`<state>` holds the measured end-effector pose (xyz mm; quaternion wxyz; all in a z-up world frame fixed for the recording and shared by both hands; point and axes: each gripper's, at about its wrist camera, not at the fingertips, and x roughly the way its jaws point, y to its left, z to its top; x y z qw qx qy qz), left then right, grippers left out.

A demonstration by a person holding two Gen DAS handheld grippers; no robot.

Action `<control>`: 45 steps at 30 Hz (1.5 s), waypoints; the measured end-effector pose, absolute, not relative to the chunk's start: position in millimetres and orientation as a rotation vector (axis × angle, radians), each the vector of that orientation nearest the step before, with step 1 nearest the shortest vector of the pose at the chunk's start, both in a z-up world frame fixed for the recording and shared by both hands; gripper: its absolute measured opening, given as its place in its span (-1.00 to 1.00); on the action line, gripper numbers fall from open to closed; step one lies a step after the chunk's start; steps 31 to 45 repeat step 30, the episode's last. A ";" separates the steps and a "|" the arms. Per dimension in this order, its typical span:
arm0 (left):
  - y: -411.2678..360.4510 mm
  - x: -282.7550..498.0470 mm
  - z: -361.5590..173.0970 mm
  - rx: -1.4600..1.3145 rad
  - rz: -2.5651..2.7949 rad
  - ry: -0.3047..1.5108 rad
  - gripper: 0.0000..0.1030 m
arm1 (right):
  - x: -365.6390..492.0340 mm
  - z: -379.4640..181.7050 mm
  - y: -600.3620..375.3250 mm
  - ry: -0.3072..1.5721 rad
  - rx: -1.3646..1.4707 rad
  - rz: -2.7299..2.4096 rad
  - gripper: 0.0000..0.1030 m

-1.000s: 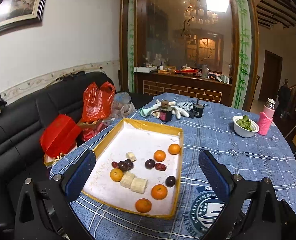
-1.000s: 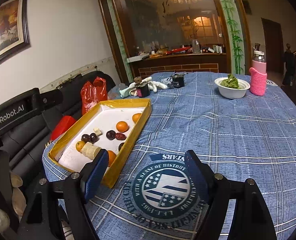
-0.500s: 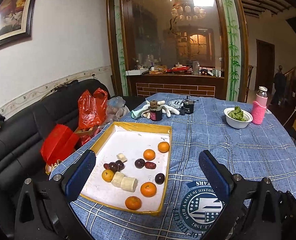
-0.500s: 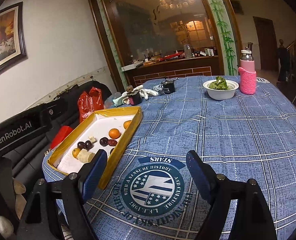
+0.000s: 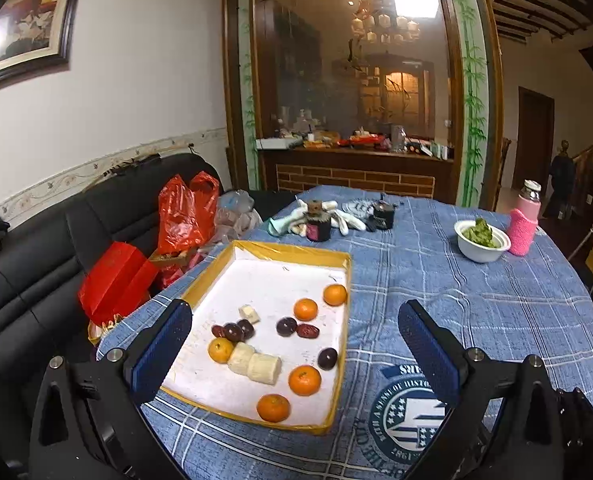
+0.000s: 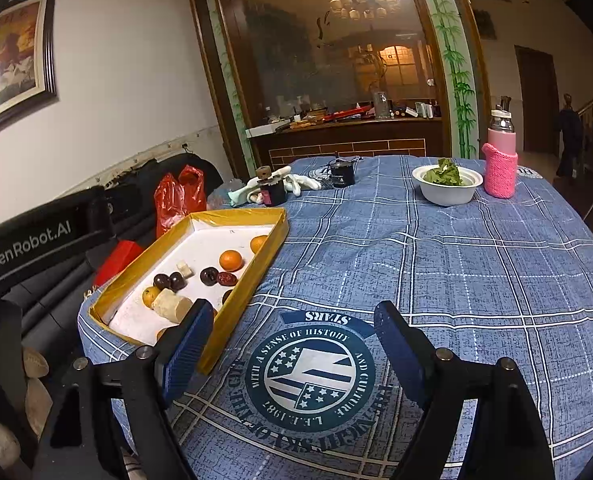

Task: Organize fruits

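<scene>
hidden: near mandarin (image 6: 164, 332) mostly behind right gripper finger (image 6: 184, 344) | cut off: framed painting (image 5: 20, 20) at left edge | too small: counter clutter (image 5: 356, 140)

Both cameras ride low over the near edge of the table (image 5: 476, 300), tilted down and facing across it toward the brick counter (image 5: 356, 178). The left view sits close behind the yellow-rimmed tray (image 5: 338, 320), nearly centred on it. The right view stands off to the tray's (image 6: 256, 276) right, above the round emblem (image 6: 308, 372) on the cloth. Both share the tray, emblem, white bowl (image 6: 446, 190) and pink bottle (image 6: 499, 168).
</scene>
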<state>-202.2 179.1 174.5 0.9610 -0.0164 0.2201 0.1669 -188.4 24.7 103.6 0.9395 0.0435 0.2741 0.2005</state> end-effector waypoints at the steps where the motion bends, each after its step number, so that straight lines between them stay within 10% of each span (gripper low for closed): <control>1: 179.7 -206.2 176.3 -0.031 0.358 0.423 0.99 | -188.6 103.8 25.9 0.557 0.084 0.409 0.68; 45: 216.4 -184.6 161.3 -0.112 0.249 0.493 0.99 | -180.0 120.2 69.5 0.549 -0.043 0.437 0.79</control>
